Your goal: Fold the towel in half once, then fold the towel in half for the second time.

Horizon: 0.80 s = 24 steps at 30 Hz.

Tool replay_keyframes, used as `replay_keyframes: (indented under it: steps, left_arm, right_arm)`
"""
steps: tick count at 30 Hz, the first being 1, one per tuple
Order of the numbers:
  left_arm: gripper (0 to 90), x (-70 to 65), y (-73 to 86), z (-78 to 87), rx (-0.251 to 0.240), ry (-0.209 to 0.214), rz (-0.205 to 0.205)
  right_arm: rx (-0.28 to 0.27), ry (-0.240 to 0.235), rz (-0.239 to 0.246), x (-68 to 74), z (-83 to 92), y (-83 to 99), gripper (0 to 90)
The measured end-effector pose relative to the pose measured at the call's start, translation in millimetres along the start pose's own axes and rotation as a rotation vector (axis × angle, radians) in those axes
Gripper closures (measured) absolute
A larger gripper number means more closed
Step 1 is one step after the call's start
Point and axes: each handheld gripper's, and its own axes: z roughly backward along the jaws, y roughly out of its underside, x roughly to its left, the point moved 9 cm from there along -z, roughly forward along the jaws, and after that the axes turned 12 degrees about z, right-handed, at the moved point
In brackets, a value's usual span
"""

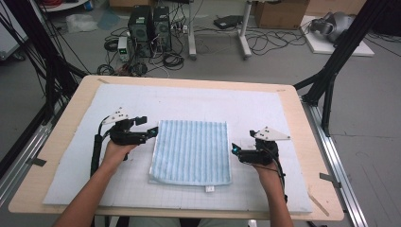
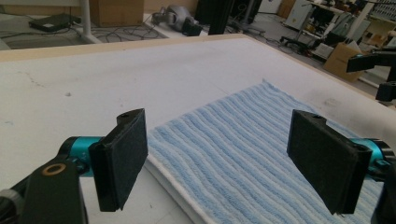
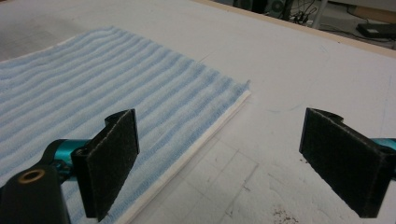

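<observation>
A blue and white striped towel lies folded flat in the middle of the white mat. My left gripper rests at the towel's left edge, jaws open, nothing between its pads. The towel spreads out ahead of those jaws. My right gripper sits at the towel's right edge, jaws wide open and empty. In the right gripper view the towel's edge runs between the two black pads, lying flat on the mat.
The mat covers a wooden table with black frame legs beside it. Computer towers, cables and a cardboard box stand on the floor beyond the far edge. A small white tag sticks out of the towel's near edge.
</observation>
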Motion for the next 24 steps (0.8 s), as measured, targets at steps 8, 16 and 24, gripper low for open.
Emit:
replay_keyframes:
  steps: [8,16,24]
  left_arm:
    - [19.2,3.9,-0.3,-0.2,0.002,-0.023,0.013]
    - [17.0,11.2,1.0,-1.8,0.019,-0.046,0.043]
    - [17.2,14.6,-15.1,-6.9,0.014,-0.071,0.017]
  right_arm:
    - [-0.007,0.004,-0.029,-1.9,0.4,-0.1,11.2]
    - [-0.015,0.005,-0.05,-3.7,1.2,0.1,11.2]
    - [-0.008,-0.015,-0.062,0.4,0.5,0.9,11.1]
